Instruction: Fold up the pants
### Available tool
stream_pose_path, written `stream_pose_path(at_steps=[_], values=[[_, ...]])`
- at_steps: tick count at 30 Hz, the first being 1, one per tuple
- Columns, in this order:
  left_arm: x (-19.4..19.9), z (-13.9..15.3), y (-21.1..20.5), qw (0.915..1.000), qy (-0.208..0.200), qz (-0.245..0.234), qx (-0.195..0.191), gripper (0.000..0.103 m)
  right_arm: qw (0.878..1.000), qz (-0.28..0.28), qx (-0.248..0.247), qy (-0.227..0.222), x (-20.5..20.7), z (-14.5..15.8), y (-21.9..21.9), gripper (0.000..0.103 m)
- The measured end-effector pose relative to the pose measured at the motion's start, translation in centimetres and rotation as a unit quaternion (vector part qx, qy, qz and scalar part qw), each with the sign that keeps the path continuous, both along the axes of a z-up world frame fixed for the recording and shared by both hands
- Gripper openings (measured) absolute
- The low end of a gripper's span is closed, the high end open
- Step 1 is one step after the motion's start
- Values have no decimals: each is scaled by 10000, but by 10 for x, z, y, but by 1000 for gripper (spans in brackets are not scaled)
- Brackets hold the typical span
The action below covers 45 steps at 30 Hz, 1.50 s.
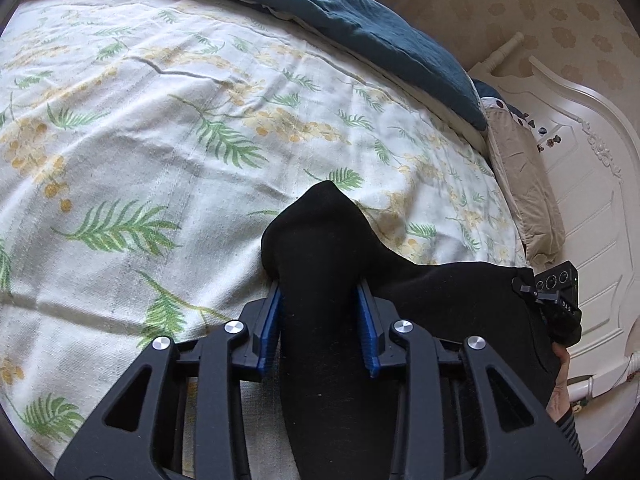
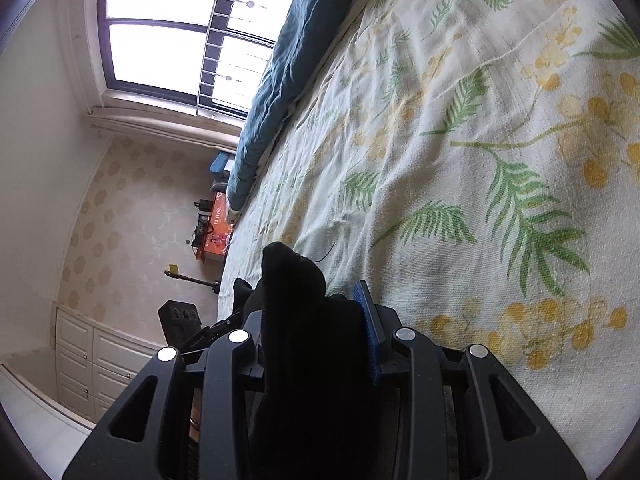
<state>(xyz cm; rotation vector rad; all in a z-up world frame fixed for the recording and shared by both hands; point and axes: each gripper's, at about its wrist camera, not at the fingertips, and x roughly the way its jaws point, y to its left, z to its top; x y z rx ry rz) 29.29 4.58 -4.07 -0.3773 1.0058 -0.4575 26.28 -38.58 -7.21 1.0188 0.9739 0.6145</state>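
A home bedroom: floral bedsheet [image 1: 160,140], carved headboard [image 1: 580,168], window [image 2: 168,32].

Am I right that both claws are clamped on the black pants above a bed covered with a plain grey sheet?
Not quite: the sheet is not plain grey but white with green fern leaves and yellow flowers, as the left wrist view shows. The rest holds: the left claw and the right claw are each clamped on the black pants above the bed.

The black pants [image 1: 320,280] are bunched and lifted above the bed, a rounded fold of plain dark cloth poking up toward twelve o'clock, the rest draping off toward four o'clock in the left wrist view.
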Motion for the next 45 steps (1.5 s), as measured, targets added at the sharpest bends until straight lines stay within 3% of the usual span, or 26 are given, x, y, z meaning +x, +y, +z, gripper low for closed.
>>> stream_pose_path(at_steps=[4, 7, 9, 11, 14, 17, 22, 25, 32, 37, 41, 42, 43, 44, 45], values=[[0, -1, 1, 10000, -4, -26, -38, 36, 10000, -19, 10, 5, -3, 0, -3, 35], [-5, 1, 2, 10000, -66, -34, -58, 46, 10000, -23, 28, -34, -10, 4, -5, 44], [-13, 3, 7, 9998, -56, -44, -198, 63, 10000, -35, -46, -26, -18, 12, -6, 53], [-25, 5, 15, 9988, -30, -54, -482, 74, 9999, -32, -144, -54, -29, 22, -9, 66], [-52, 5, 32, 9952, 65, -7, -977, 80, 9996, -94, -210, -158, -61, 37, -21, 72], [-81, 1, 42, 9913, 227, -34, -1293, 81, 9995, -244, -172, -118, -92, 41, -34, 77], [-130, -5, 51, 9884, 237, 4, -1499, 82, 9983, -584, 63, -1, -152, 36, -50, 78], [-153, -8, 47, 9857, 267, 19, -1661, 82, 9975, -694, 143, 41, -168, 29, -50, 78], [-159, -12, 36, 9810, 380, 36, -1903, 87, 9988, -418, 231, 119, -148, 29, -18, 81], [-155, -13, 27, 9822, 436, 125, -1820, 89, 9984, -491, 200, 194, -140, 28, -3, 83], [-153, -15, 22, 9765, 562, 81, -2080, 90, 9992, -391, -16, 116, -144, 31, 3, 82], [-153, -16, 20, 9760, 596, 41, -2096, 85, 9993, -358, -112, 92, -145, 33, 7, 80], [-152, -16, 17, 9772, 624, 25, -2029, 78, 9993, -306, -216, 86, -145, 33, 9, 65], [-152, -19, 15, 9803, 687, 38, -1850, 58, 9994, -237, -238, 89, -145, 32, 11, 51], [-152, -23, 13, 9819, 750, 58, -1739, 43, 9996, -224, -150, 88, -146, 30, 10, 48]])
